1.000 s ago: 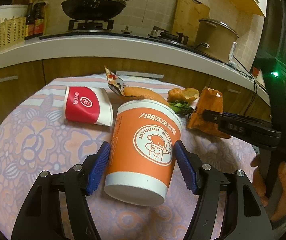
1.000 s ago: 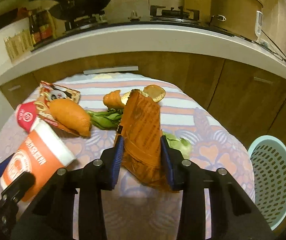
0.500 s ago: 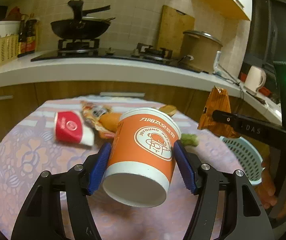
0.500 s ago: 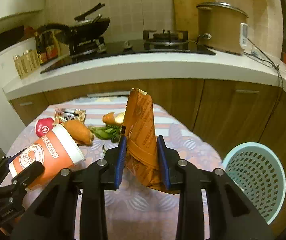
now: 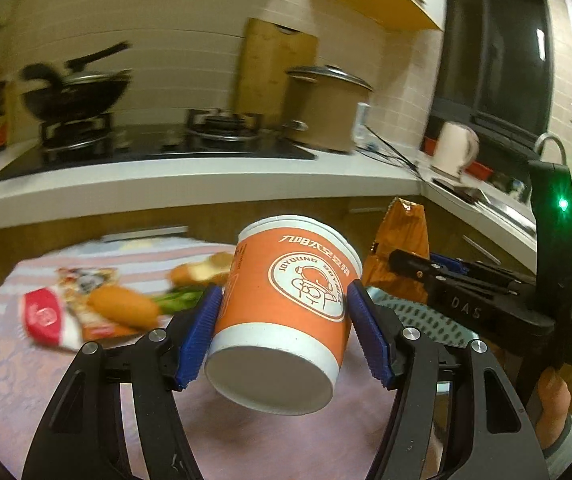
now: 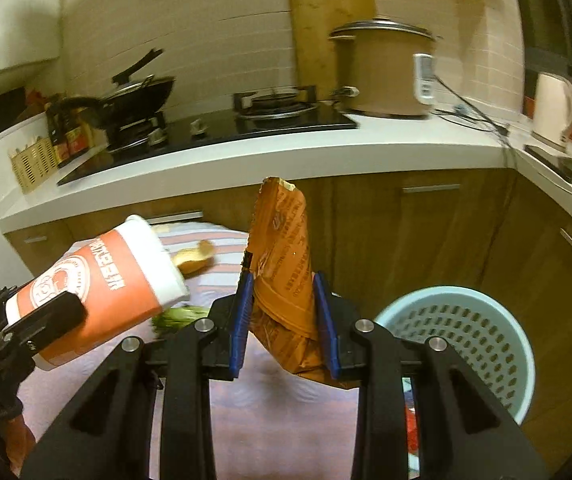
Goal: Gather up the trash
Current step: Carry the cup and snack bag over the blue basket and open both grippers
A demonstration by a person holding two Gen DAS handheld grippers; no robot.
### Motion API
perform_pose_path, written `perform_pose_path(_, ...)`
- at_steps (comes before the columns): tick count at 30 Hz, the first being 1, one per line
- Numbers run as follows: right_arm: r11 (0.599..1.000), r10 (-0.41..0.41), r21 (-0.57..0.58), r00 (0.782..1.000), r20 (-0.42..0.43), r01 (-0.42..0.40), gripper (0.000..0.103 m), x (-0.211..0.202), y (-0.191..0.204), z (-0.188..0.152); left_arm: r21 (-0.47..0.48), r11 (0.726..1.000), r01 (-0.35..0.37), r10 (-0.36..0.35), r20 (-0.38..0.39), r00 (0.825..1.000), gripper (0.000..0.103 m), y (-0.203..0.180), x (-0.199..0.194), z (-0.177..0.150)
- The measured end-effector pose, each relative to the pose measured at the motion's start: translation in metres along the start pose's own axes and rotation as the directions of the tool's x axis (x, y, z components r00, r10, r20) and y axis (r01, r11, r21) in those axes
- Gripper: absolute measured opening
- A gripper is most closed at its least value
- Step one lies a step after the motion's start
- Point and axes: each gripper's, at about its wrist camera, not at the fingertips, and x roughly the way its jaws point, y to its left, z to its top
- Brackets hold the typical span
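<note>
While your left gripper (image 5: 283, 330) pinches one orange cup (image 5: 286, 308), your right gripper (image 6: 283, 320) pinches one orange packet (image 6: 286, 272); one basket (image 6: 482, 344) sits at four o'clock.

The orange paper cup (image 5: 286, 300) bears the word "JOYOUNG" curved around a round white cartoon emblem, with a line of white Chinese characters near its rim. The black arm of the right gripper (image 5: 462, 312), seen from the left wrist, carries the letters "DAS". Print on the orange wrapper (image 6: 286, 272) is too small to read.
</note>
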Motion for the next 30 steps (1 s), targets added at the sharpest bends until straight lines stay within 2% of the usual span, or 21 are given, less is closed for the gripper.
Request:
perform_pose_path(6, 0.995, -0.071, 0.062, 0.997, -0.032, 0.073, 0.027, 0.002, -0.056, -0.009, 0.063, 0.996, 0.056, -0.051, -0.078, 0.996, 0.062, -0.059, 0.053, 0.002)
perform_pose_path(12, 0.983, -0.148, 0.094, 0.984, -0.101, 0.157, 0.027, 0.018, -0.102, -0.030, 0.062, 0.985, 0.159, -0.145, -0.183, 0.972, 0.062, -0.104, 0.111, -0.007)
perform_pose_path(18, 0.967, -0.180, 0.144, 0.965, -0.190, 0.208, 0.027, 0.039, -0.146, -0.056, 0.061, 0.975, 0.212, -0.188, -0.268, 0.945, 0.062, -0.131, 0.158, -0.021)
perform_pose_path(24, 0.950, -0.203, 0.182, 0.944, -0.260, 0.254, 0.028, 0.055, -0.175, -0.074, 0.043, 0.977, 0.211, -0.186, -0.324, 0.928, 0.063, -0.143, 0.190, -0.031)
perform_pose_path(27, 0.942, -0.207, 0.198, 0.934, -0.291, 0.270, 0.034, 0.061, -0.185, -0.081, 0.051, 0.979, 0.196, -0.168, -0.337, 0.926, 0.064, -0.145, 0.199, -0.032)
perform_pose_path(28, 0.939, -0.214, 0.202, 0.932, -0.292, 0.279, 0.044, 0.061, -0.187, -0.082, 0.049, 0.980, 0.195, -0.167, -0.338, 0.926, 0.065, -0.147, 0.201, -0.032)
perform_pose_path(30, 0.937, -0.220, 0.204, 0.931, -0.292, 0.285, 0.046, 0.062, -0.191, -0.084, 0.046, 0.980, 0.192, -0.165, -0.340, 0.926, 0.073, -0.146, 0.202, -0.031)
